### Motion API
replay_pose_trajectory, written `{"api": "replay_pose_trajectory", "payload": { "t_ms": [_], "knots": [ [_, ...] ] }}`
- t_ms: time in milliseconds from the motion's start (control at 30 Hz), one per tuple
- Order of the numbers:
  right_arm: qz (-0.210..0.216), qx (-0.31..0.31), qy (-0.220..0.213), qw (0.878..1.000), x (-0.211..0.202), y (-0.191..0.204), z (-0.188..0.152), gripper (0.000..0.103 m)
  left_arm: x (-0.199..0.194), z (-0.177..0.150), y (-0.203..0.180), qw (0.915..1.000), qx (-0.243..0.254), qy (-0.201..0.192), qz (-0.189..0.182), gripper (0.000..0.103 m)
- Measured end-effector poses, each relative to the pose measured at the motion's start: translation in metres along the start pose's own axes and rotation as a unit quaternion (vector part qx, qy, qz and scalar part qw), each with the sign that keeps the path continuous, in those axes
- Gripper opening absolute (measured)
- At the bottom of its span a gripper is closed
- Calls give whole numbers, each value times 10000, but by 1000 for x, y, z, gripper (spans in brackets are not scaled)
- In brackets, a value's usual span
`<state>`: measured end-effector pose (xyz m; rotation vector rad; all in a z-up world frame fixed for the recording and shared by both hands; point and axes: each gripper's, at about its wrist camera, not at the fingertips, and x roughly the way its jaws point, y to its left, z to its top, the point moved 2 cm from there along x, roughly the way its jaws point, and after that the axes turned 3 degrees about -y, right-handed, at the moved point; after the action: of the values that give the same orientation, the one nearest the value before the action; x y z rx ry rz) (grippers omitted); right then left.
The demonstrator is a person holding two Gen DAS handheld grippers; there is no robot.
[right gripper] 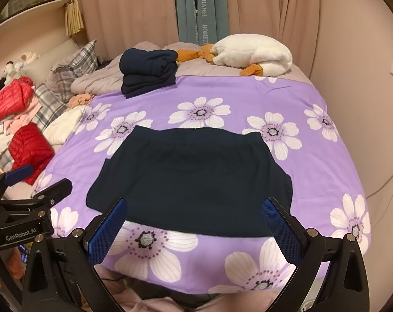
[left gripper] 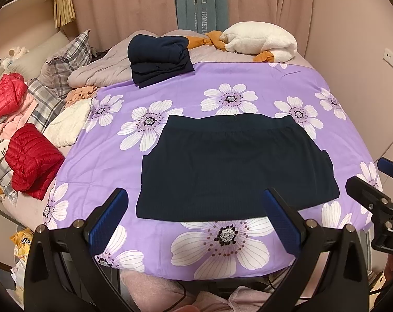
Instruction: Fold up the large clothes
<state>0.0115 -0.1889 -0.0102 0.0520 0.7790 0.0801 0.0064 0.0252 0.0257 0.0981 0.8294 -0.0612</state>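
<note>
While both tools (left gripper: 196, 218) (right gripper: 194, 223) hover spread and empty, the dark skirt (left gripper: 230, 166) lies flat just beyond them.

Beyond the blue-padded jaws lay a flat, dark navy garment (left gripper: 235, 169) on a purple bed sheet (left gripper: 186, 91) printed with white flowers. Farther off sat a navy folded stack (left gripper: 160, 59); left, red quilted jackets (left gripper: 32, 158) and grey plaid pillows (left gripper: 66, 62).

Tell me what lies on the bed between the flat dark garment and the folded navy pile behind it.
Only bare purple floral sheet lies between the flat dark garment and the folded navy pile; both wrist views show it.
</note>
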Motion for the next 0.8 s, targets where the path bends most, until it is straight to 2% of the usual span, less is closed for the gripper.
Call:
{"api": "replay_pose_trajectory", "payload": {
  "t_ms": [800],
  "knots": [
    [62,23,-13,10000,2,1,-6,102,-4,-2,0,9999,75,-42,90,103]
  ]
}}
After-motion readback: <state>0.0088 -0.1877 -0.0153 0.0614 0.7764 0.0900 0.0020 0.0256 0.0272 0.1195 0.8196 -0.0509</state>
